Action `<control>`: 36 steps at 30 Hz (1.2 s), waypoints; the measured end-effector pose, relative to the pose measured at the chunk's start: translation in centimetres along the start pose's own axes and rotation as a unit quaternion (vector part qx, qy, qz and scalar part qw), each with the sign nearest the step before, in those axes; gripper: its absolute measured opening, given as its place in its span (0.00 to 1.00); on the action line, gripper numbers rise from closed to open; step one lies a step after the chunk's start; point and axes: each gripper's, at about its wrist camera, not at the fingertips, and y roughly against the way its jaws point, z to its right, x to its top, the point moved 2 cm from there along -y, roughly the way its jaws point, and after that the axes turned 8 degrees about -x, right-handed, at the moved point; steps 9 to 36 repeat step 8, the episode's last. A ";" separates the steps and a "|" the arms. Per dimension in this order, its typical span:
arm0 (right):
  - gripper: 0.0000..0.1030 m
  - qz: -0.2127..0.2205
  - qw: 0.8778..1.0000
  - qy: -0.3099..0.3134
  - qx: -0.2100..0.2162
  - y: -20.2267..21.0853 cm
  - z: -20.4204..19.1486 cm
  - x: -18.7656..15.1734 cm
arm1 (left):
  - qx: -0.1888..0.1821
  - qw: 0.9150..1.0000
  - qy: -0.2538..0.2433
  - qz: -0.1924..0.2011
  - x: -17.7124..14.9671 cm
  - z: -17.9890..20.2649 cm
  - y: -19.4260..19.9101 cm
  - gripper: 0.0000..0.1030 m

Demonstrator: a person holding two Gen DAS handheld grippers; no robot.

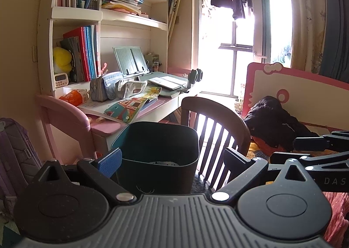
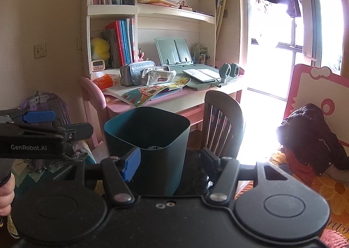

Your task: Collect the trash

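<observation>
A dark teal trash bin stands right in front of both grippers; it also shows in the right wrist view. Some crumpled trash lies inside it, seen in the right wrist view too. My left gripper is open and empty, its fingers on either side of the bin. My right gripper is open and empty, likewise astride the bin. The right gripper shows at the right edge of the left wrist view; the left gripper shows at the left of the right wrist view.
A pink desk with books, pencil cases and an orange packet stands behind the bin. A wooden chair is right of it. A purple backpack sits at left. A bed with a black jacket is at right.
</observation>
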 end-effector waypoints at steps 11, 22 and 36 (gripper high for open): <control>0.59 -0.005 1.000 0.005 0.009 -0.5 -0.6 -0.2 | 0.006 1.000 -0.002 0.009 -0.3 -0.2 0.4 0.97; 0.59 -0.005 1.000 0.005 0.009 -0.5 -0.6 -0.2 | 0.006 1.000 -0.002 0.009 -0.3 -0.2 0.4 0.97; 0.59 -0.005 1.000 0.005 0.009 -0.5 -0.6 -0.2 | 0.006 1.000 -0.002 0.009 -0.3 -0.2 0.4 0.97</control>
